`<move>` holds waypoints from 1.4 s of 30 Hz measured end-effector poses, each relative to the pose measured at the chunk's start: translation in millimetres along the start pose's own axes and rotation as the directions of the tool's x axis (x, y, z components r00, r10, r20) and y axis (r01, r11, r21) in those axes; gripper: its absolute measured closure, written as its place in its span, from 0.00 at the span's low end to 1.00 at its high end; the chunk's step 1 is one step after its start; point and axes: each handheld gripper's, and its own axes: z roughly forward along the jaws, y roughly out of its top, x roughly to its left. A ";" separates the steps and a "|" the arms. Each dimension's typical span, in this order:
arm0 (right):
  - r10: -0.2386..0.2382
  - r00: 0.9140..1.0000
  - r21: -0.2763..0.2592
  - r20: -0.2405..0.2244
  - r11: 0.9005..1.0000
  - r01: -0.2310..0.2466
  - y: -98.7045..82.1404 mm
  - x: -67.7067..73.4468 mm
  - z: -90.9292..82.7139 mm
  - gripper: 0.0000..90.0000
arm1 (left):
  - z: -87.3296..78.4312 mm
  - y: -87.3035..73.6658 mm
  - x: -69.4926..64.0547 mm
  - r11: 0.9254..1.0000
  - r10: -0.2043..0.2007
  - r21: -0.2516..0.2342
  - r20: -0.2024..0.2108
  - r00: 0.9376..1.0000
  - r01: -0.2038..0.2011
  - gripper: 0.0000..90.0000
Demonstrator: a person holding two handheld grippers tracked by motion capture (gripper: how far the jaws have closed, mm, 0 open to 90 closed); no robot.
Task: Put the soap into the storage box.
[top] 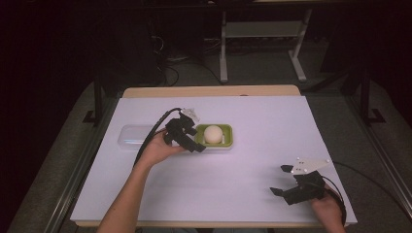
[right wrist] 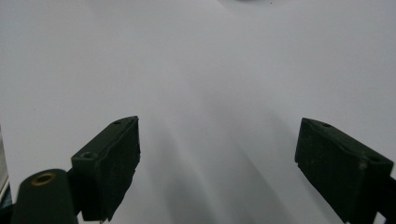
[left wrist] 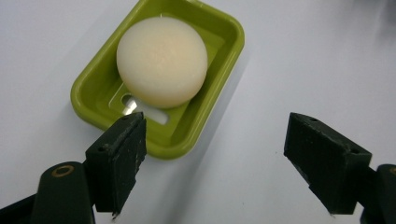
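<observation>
Soap (left wrist: 161,60) in green dish (left wrist: 224,44); left tongs (left wrist: 215,168) wide beside dish; right tongs (right wrist: 217,172) wide, seemingly empty.

A fixed high view looks forward and down over the whole table (top: 252,160). The left gripper view sits close above the dish (left wrist: 224,56) and soap (left wrist: 161,60), also seen from above at table centre. The right gripper view faces bare table surface at close range
</observation>
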 end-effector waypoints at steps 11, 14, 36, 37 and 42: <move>-0.013 1.000 0.003 -0.001 1.000 0.013 2.1 0.7 1.4 0.15 | -9.7 -13.1 -7.5 1.000 0.014 -0.009 -0.027 1.000 -0.015 0.22; -0.012 1.000 0.007 -0.005 1.000 0.012 2.7 1.4 2.4 0.15 | -11.1 -15.0 -11.0 1.000 0.001 -0.011 -0.025 1.000 -0.002 0.21; -0.004 1.000 0.005 0.003 1.000 0.004 2.4 0.9 1.5 0.15 | -28.3 -53.1 -27.7 1.000 0.012 -0.026 -0.064 0.998 -0.014 0.20; -0.006 1.000 0.002 0.002 1.000 0.006 2.4 1.1 1.5 0.15 | -29.0 -54.6 -28.0 1.000 0.009 -0.026 -0.065 0.998 -0.011 0.20; -0.004 1.000 0.006 0.002 1.000 0.004 2.9 1.9 2.2 0.15 | -32.0 -62.4 -31.4 0.999 0.006 -0.041 -0.067 0.998 -0.008 0.21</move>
